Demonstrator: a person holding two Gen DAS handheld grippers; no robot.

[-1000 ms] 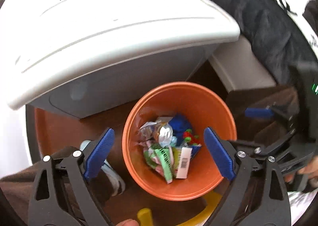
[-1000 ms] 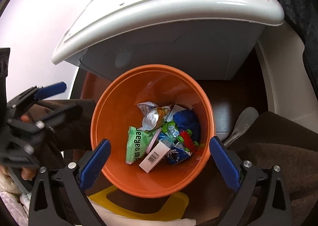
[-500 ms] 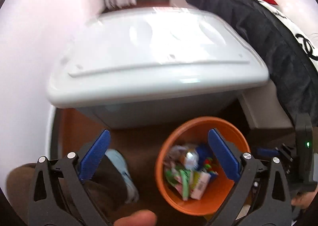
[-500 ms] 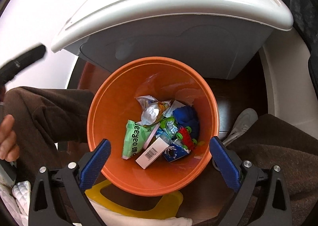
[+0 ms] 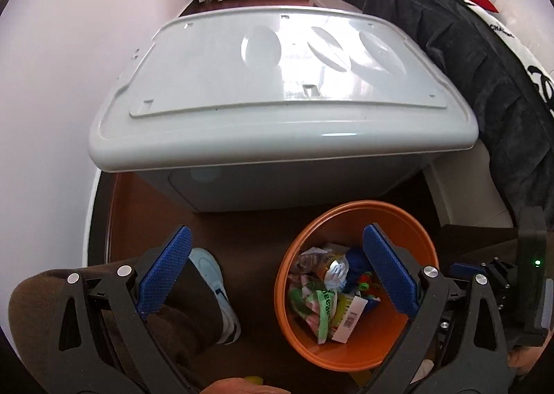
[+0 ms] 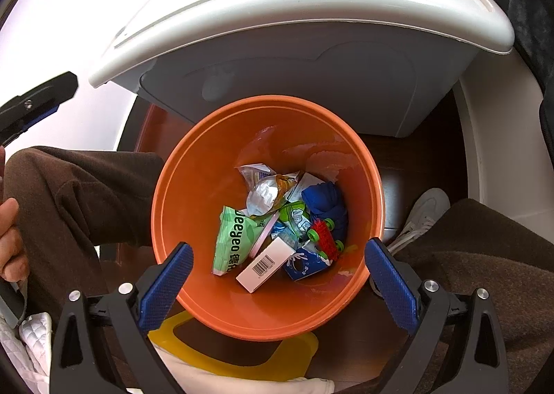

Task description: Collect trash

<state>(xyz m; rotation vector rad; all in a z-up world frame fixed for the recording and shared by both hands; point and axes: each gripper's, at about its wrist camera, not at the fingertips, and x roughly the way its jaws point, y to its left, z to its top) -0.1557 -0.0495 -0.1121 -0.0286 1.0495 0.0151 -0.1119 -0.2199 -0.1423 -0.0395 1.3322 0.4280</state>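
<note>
An orange bin (image 6: 194, 186) stands on the dark floor and holds several pieces of trash: a green wrapper (image 6: 232, 241), a white barcode box (image 6: 265, 265), a blue carton (image 6: 304, 264), a silver foil pack (image 6: 263, 194) and a red and green toy (image 6: 323, 236). My right gripper (image 6: 278, 281) is open and empty, straight above the bin. My left gripper (image 5: 275, 274) is open and empty, higher up and left of the bin (image 5: 412, 224). The trash (image 5: 329, 293) shows in the left wrist view too.
A white plastic storage box with a flat lid (image 5: 277, 82) stands just behind the bin. A bed with a dark skirt (image 5: 484, 64) runs along the right. The person's brown trouser legs (image 6: 79, 193) and pale shoes (image 5: 211, 272) flank the bin. A yellow object (image 6: 242, 359) lies under its near side.
My left gripper has risen and swung left, so the box lid now fills its view and the bin sits lower right. My right gripper has barely moved.
</note>
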